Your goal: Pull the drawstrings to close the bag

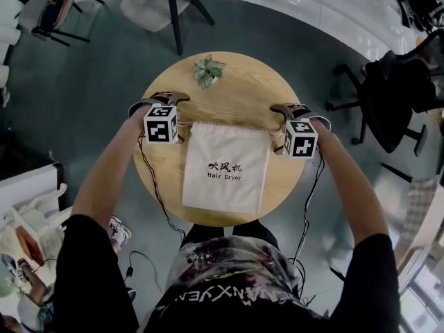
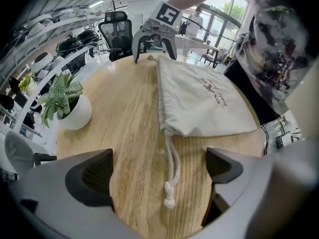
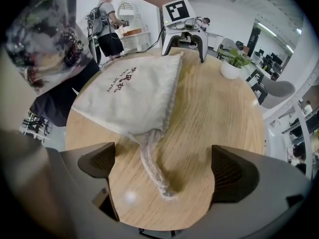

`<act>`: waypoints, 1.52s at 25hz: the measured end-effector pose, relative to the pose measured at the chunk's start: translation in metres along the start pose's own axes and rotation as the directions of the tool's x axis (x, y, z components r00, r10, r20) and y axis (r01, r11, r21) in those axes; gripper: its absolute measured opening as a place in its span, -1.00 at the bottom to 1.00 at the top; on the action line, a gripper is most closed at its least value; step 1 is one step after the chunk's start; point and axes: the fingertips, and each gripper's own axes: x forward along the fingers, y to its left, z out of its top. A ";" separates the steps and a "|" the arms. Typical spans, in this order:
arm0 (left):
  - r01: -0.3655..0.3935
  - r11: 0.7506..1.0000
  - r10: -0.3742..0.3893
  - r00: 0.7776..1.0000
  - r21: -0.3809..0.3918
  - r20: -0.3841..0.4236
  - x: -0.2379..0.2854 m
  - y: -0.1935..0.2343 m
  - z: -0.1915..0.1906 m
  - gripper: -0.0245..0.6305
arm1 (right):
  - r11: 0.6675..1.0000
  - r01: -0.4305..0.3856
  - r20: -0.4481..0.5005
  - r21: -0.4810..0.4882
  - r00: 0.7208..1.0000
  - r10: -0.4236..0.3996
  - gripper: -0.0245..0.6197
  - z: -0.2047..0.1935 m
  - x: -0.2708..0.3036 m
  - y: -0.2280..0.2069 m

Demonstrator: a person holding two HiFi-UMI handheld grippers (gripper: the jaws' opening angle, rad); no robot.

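Currently the cloth drawstring bag [image 1: 225, 168] lies flat at the middle of the round wooden worktop [image 1: 236, 89], its gathered mouth edge on the side away from the person.

Left claw [image 2: 159, 171]: jaws wide apart, nothing gripped. The left drawstring [image 2: 172, 173] leaves the bag's left mouth corner and runs straight toward the claw, and its knotted end rests on the wood between the jaws, slightly toward the bag-body side.

Right claw [image 3: 162, 166]: jaws also wide apart, empty. The right drawstring [image 3: 152, 171] leaves the bag's right mouth corner and lies between the jaws, its frayed end curling close to the claw's throat.

Key relation: each cord's long axis follows the bag's mouth edge and points at its own claw, so each hand serves the nearer corner.

Judgement: closing on the cords comes first, then pulling outward from the bag. Both claws sit near the worktop rim with open air beyond. The potted plant [image 1: 208, 71] stands beyond the bag's mouth edge, off the pull line.
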 end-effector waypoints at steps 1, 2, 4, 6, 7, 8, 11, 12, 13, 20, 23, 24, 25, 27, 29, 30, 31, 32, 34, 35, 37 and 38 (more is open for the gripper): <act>-0.003 1.000 0.003 1.000 -0.001 0.001 0.000 0.000 0.000 0.86 | 1.000 -0.004 0.003 -0.001 1.000 0.004 0.89 0.000 0.000 0.000; -0.006 1.000 0.006 1.000 -0.002 0.002 0.000 0.001 0.000 0.85 | 1.000 -0.006 0.006 -0.003 1.000 0.006 0.89 0.000 0.000 0.000; -0.011 1.000 0.011 1.000 -0.005 0.003 -0.001 0.002 0.000 0.85 | 1.000 -0.005 0.012 -0.006 1.000 0.005 0.89 0.001 0.000 0.000; -0.010 1.000 0.010 1.000 -0.007 0.002 -0.001 0.002 0.000 0.85 | 1.000 -0.002 0.013 -0.005 1.000 0.002 0.89 0.002 0.000 0.000; -0.009 1.000 0.009 1.000 -0.008 0.000 -0.002 0.002 0.000 0.85 | 1.000 -0.002 0.012 -0.004 1.000 0.002 0.89 0.002 -0.001 0.000; -0.007 1.000 0.007 1.000 -0.010 0.000 -0.002 0.002 0.001 0.84 | 1.000 -0.002 0.011 -0.005 1.000 0.003 0.89 0.002 -0.001 -0.001; -0.011 0.999 0.011 1.000 -0.030 0.008 -0.004 0.003 0.002 0.77 | 1.000 -0.005 0.009 -0.009 1.000 0.005 0.87 0.002 -0.002 -0.001; -0.014 0.999 0.015 1.000 -0.042 0.013 -0.005 0.004 0.003 0.69 | 1.000 -0.007 0.008 -0.011 1.000 0.007 0.84 0.002 -0.002 -0.001; -0.018 0.999 0.018 1.000 -0.052 0.017 -0.006 0.005 0.004 0.56 | 1.000 -0.009 0.006 -0.015 1.000 0.009 0.79 0.003 -0.003 0.000; -0.018 0.998 0.018 1.000 -0.057 0.007 -0.008 0.002 0.004 0.41 | 1.000 -0.011 0.007 -0.027 1.000 0.011 0.62 0.004 -0.005 0.004; -0.021 0.998 0.022 1.000 -0.056 0.001 -0.008 0.000 0.005 0.35 | 1.000 -0.011 0.010 -0.024 1.000 0.011 0.57 0.004 -0.006 0.005; -0.021 0.998 0.021 1.000 -0.057 0.001 -0.009 -0.001 0.005 0.32 | 1.000 -0.011 0.012 -0.023 1.000 0.011 0.52 0.005 -0.007 0.006; -0.020 0.998 0.020 1.000 -0.058 0.001 -0.009 -0.003 0.005 0.28 | 1.000 -0.012 0.013 -0.022 1.000 0.012 0.45 0.006 -0.008 0.006; -0.019 0.998 0.019 1.000 -0.063 0.001 -0.010 -0.006 0.005 0.21 | 1.000 -0.012 0.015 -0.017 1.000 0.012 0.39 0.007 -0.009 0.008; -0.019 0.997 0.019 1.000 -0.068 0.002 -0.011 -0.008 0.006 0.15 | 1.000 -0.010 0.016 -0.011 1.000 0.010 0.33 0.007 -0.010 0.009; -0.019 0.997 0.019 1.000 -0.071 0.002 -0.011 -0.008 0.006 0.12 | 1.000 -0.009 0.018 -0.007 1.000 0.009 0.30 0.006 -0.010 0.010; -0.020 0.997 0.020 1.000 -0.074 0.003 -0.012 -0.007 0.006 0.07 | 1.000 -0.007 0.020 -0.004 1.000 0.008 0.24 0.006 -0.011 0.010; -0.021 0.997 0.021 1.000 -0.077 0.003 -0.012 -0.007 0.007 0.05 | 1.000 -0.006 0.023 -0.001 1.000 0.006 0.20 0.006 -0.012 0.010; -0.023 0.996 0.023 1.000 -0.086 0.005 -0.013 -0.006 0.006 -0.02 | 1.000 -0.004 0.028 0.005 1.000 0.004 0.16 0.007 -0.013 0.010; -0.024 0.995 0.025 1.000 -0.092 0.007 -0.013 -0.006 0.006 -0.08 | 1.000 -0.004 0.031 0.008 1.000 0.004 0.09 0.007 -0.013 0.010; -0.032 0.994 0.033 0.999 -0.103 0.011 -0.013 -0.005 0.006 -0.13 | 1.000 -0.004 0.035 0.013 0.999 0.004 -0.05 0.008 -0.013 0.012; -0.036 0.994 0.038 0.999 -0.107 0.013 -0.014 -0.005 0.006 -0.29 | 1.000 -0.003 0.037 0.018 0.999 0.003 -0.07 0.009 -0.013 0.013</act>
